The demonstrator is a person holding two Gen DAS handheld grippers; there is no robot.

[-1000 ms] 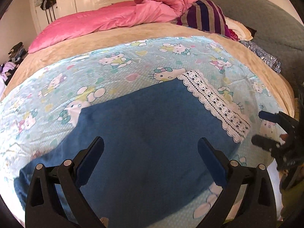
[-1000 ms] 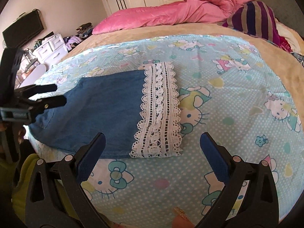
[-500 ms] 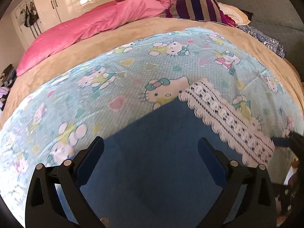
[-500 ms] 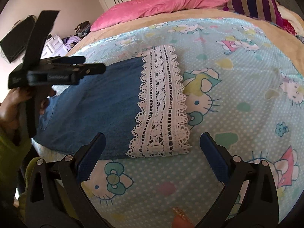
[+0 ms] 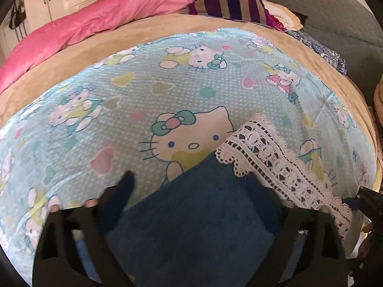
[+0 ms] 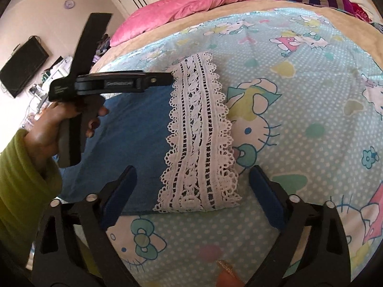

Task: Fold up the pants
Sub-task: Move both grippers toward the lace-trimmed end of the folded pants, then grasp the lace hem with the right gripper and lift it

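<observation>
Blue denim pants [image 6: 134, 131] with a white lace hem [image 6: 198, 143] lie flat on the Hello Kitty sheet [image 6: 299, 83]. In the left wrist view the pants [image 5: 203, 215] fill the lower middle, with the lace hem [image 5: 275, 165] to the right. My left gripper [image 5: 189, 186] is open, its fingers either side of the far corner of the denim by the lace. It also shows in the right wrist view [image 6: 167, 79], reaching the lace's far end. My right gripper [image 6: 192, 179] is open, straddling the near end of the lace hem.
Pink duvet [image 5: 83, 24] and a striped pillow [image 5: 234, 0] lie at the head of the bed. A tan blanket [image 5: 143, 35] borders the sheet. A dresser and clutter [image 6: 47, 76] stand left of the bed. The bed's edge is near the right gripper.
My left gripper has moved forward along the pants to the far lace corner. My right gripper has moved closer to the near lace end. Both stay open.
</observation>
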